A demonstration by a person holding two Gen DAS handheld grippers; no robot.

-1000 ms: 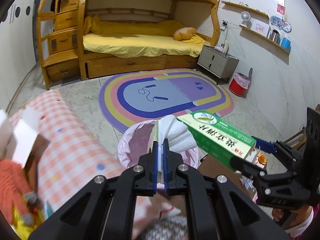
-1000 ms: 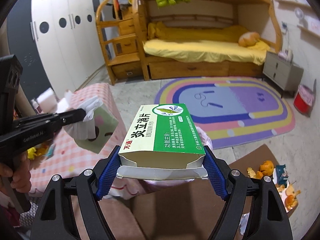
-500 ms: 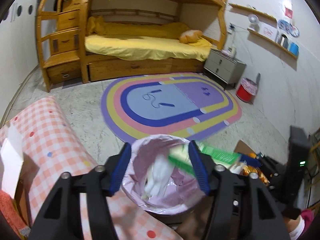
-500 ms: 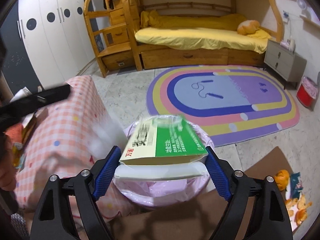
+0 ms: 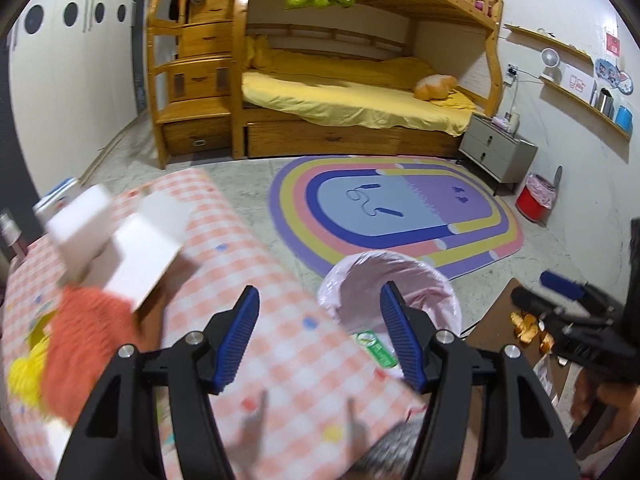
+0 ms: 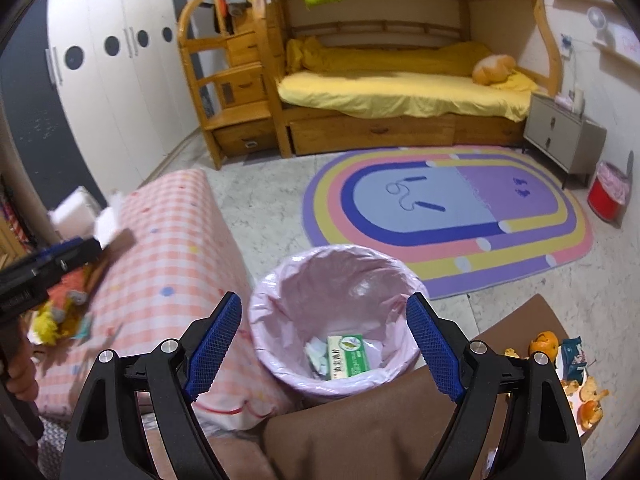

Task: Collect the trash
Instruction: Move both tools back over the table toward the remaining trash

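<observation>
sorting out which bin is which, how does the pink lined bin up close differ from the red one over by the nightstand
The near bin shows only its pale pink liner; the far bin shows a red body below its pink liner. The near bin stands between the checked cloth and a brown surface; the far one stands on the floor beside the nightstand. A green box and white paper lie in the near bin; the far bin's contents cannot be seen. Both are round, open-topped and pink-lined.

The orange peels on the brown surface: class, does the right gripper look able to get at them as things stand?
Probably yes. The right gripper is open and empty, and the orange peels lie uncovered on the brown surface, right of the pink-lined bin.
</observation>
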